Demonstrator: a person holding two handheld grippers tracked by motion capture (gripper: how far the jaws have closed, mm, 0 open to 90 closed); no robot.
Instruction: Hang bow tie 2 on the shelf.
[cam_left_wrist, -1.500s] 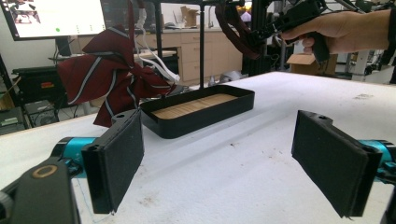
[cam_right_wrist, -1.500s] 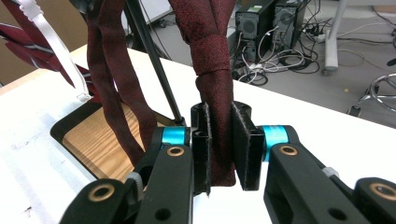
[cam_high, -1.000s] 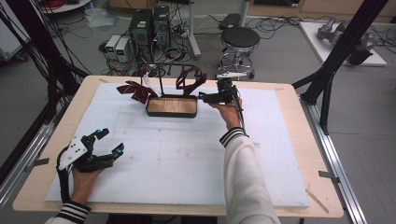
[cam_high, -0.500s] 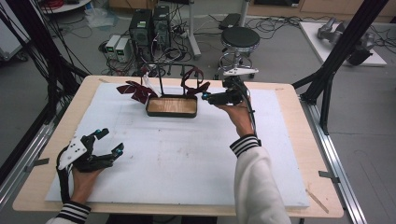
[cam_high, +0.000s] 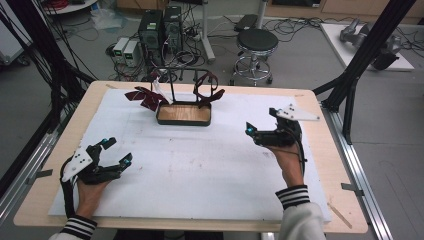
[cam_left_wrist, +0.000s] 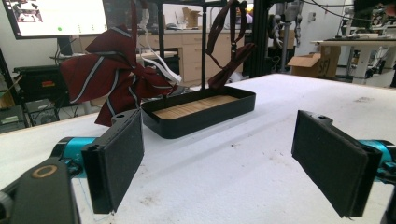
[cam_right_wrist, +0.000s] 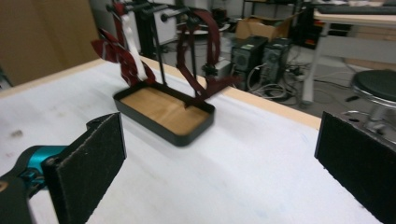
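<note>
— High view first: where was the right gripper (cam_high: 261, 131)?

— Held above the white mat (cam_high: 210, 170) on the right side of the table (cam_high: 330, 165), jaws spread wide with nothing between them, pointing left. Its own view confirmed it: both black pads (cam_right_wrist: 91, 163) stood far apart with bare mat in the gap.

— And the left gripper (cam_high: 116, 151)?

— Near the table's front left corner, low over the mat, also wide open and empty. In the left gripper view its pads (cam_left_wrist: 116, 161) framed only white surface.

— What lay beyond them?

— A black tray (cam_high: 183, 114) with a wooden floor sat toward the far edge of the mat, well apart from both grippers. A thin black stand (cam_high: 172, 86) rose from its back edge.

— Anything on the stand?

— Two dark red bow ties. The striped bow tie (cam_high: 146, 97) hung at the left end, spilling outside the tray's left rim, with a white strap beside it. The plain bow tie (cam_high: 207, 90) hung by its looped strap at the right end, its lower part reaching the tray's right rear corner.

— Did either gripper touch them?

— No. Both were clear of tray, stand and ties
</note>
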